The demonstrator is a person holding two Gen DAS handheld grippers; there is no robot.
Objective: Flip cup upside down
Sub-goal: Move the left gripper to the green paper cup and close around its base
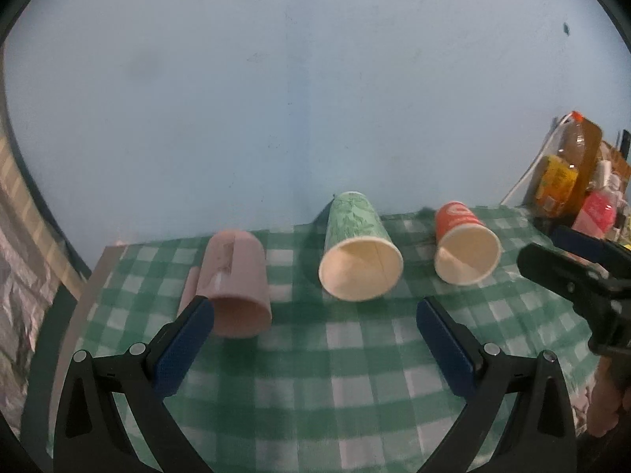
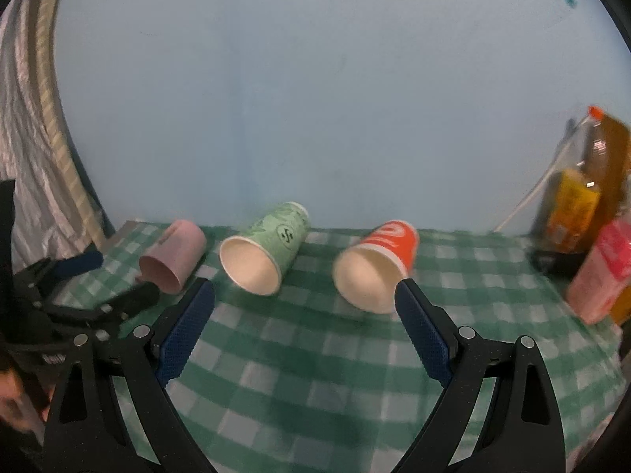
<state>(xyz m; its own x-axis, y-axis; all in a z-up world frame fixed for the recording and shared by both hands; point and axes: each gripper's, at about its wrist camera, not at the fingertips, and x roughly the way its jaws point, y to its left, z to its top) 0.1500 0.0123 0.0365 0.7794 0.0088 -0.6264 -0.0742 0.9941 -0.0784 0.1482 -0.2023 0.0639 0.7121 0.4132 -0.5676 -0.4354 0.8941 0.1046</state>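
Three cups lie on their sides on a green checked tablecloth (image 1: 315, 354), mouths toward me. A pink mug (image 1: 236, 276) is on the left, a green paper cup (image 1: 357, 244) in the middle, a red paper cup (image 1: 463, 242) on the right. My left gripper (image 1: 315, 315) is open and empty, just in front of the pink mug and green cup. My right gripper (image 2: 305, 299) is open and empty, in front of the green cup (image 2: 268, 248) and red cup (image 2: 378, 260). The pink mug (image 2: 173, 256) shows at the left of the right wrist view.
A pale blue wall (image 1: 315, 98) stands right behind the cups. Bottles and a pink carton (image 2: 599, 268) crowd the right end of the table. A striped curtain (image 2: 35, 138) hangs at the left. Each gripper shows at the edge of the other's view.
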